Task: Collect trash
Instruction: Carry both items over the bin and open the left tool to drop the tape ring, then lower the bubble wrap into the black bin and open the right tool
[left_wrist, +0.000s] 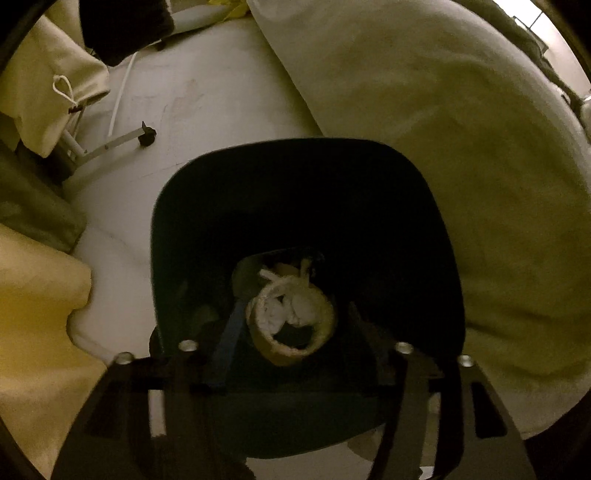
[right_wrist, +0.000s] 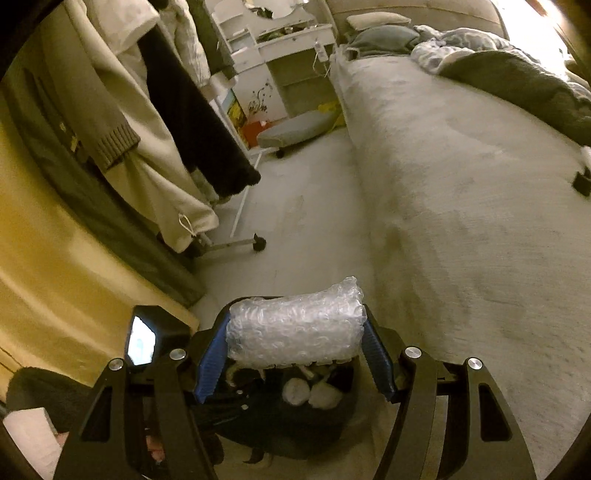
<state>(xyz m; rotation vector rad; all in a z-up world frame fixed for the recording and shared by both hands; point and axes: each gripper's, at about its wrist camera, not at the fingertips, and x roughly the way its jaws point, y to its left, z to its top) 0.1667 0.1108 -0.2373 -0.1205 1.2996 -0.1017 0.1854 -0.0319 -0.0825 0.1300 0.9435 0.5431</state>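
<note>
The room is a bedroom with dim, yellowish light. The floor (right_wrist: 306, 236) is pale and smooth. A big bed (right_wrist: 461, 192) with a light cover runs along to the right of the claw, and a dark blanket (right_wrist: 517, 81) lies bunched at its far end near two pillows (right_wrist: 384, 31). To the left of the claw, clothes (right_wrist: 155, 122) hang on a rack with little wheels (right_wrist: 259, 242). Far ahead stands a white shelf unit (right_wrist: 266, 44). A low grey stool (right_wrist: 295, 127) sits on the floor in front of the shelf.
</note>
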